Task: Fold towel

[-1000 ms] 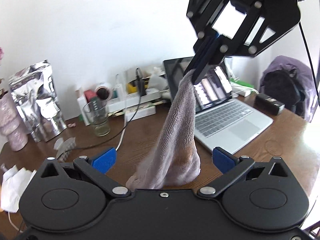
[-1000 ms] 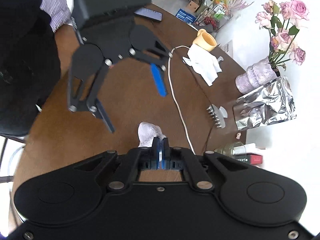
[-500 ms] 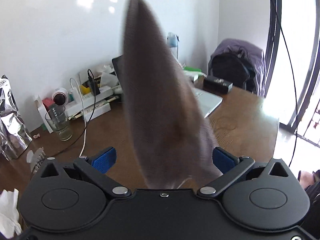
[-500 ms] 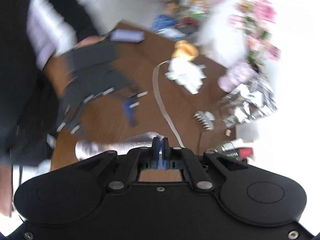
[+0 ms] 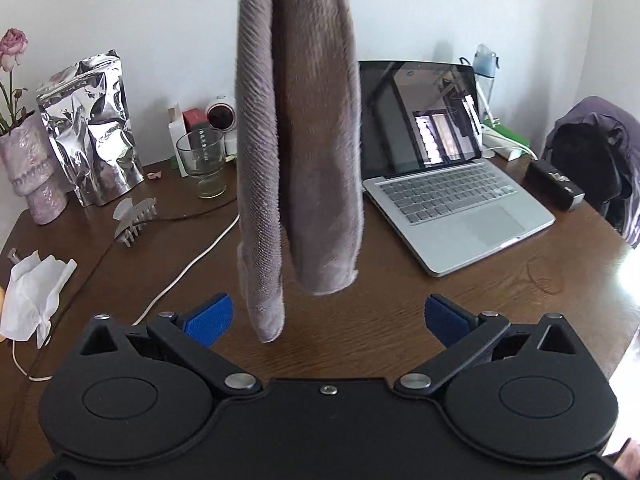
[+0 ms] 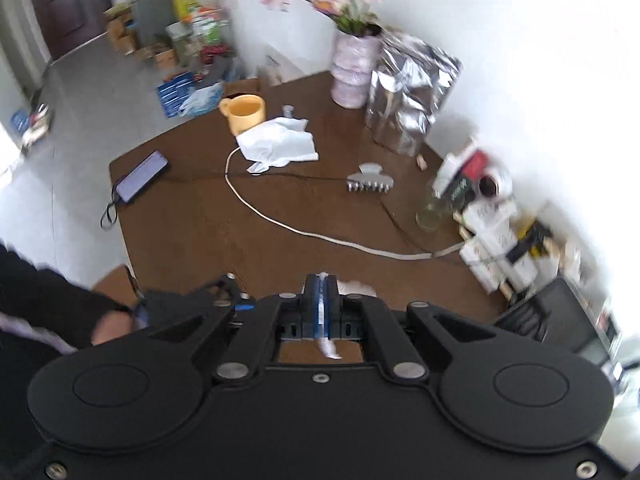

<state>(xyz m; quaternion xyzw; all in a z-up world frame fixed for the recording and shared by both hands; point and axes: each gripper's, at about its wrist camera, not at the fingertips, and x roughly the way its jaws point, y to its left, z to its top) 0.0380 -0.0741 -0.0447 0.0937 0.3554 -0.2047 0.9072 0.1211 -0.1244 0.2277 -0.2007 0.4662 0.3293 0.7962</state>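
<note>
Your right gripper [image 6: 321, 285] tilts steeply down over the desk [image 6: 208, 236], its fingers pressed together on a thin edge of the towel [image 6: 325, 346], which shows as a pale strip between the blue pads. Your left gripper [image 5: 326, 316] angles down toward the desk too, its fingers [image 5: 208, 319] spread wide with nothing between them.

The towel hangs from above in the left wrist view, a grey length doubled into two drooping lobes. The lower ends dangle clear of the desk, just ahead of your spread left fingers and in front of the laptop [image 5: 452, 184].

Count what sits around it: one towel, one open laptop, one drinking glass [image 5: 201, 162], one silver foil bag [image 5: 90, 128], one vase [image 6: 354, 68] of pink roses, one yellow mug [image 6: 245, 112], one crumpled white tissue [image 6: 280, 142], one hair claw clip [image 6: 370, 182], one phone [image 6: 141, 176] near the desk's edge, and one white cable [image 6: 288, 226] snaking across the wood. A dark sleeve [image 6: 44, 296] shows at the lower left of the right wrist view.
</note>
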